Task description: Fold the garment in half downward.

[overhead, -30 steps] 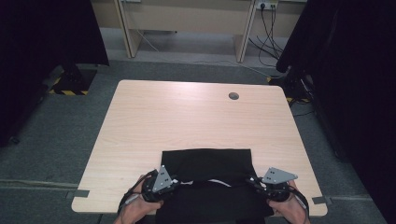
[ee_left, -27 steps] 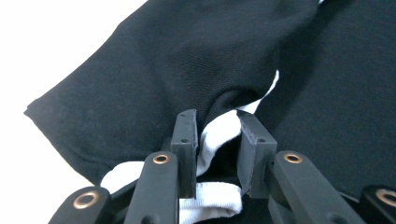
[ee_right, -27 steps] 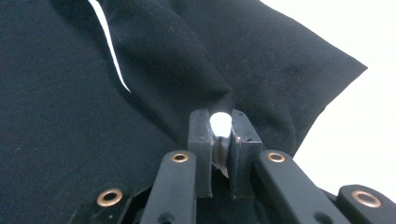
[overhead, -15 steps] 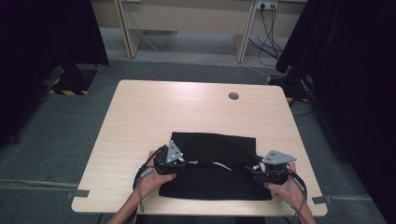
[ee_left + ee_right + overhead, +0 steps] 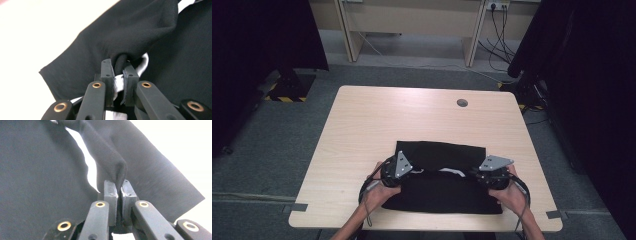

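high view: a black cloth (image 5: pixel 439 172) lies on the near half of the wooden table (image 5: pixel 377 120), toward six o'clock from the table's middle, with a streak of white showing along its fold. the left gripper (image 5: pixel 404 167) sits at the cloth's nine o'clock edge and the right gripper (image 5: pixel 476 172) at its three o'clock edge, each in a hand; both have just been closing on the fabric. a round grommet (image 5: pixel 462 103) lies toward one o'clock on the tabletop, well apart from the cloth.

left gripper view: the left gripper (image 5: pixel 119 72) is clamped narrow on a bunched fold of the black cloth (image 5: pixel 140 32), a white strip pinched in with it; the fabric drapes away toward twelve and two o'clock.

right gripper view: the right gripper (image 5: pixel 119 190) pinches a raised ridge of the black cloth (image 5: pixel 37 170), jaws nearly together; the ridge runs off toward eleven o'clock.
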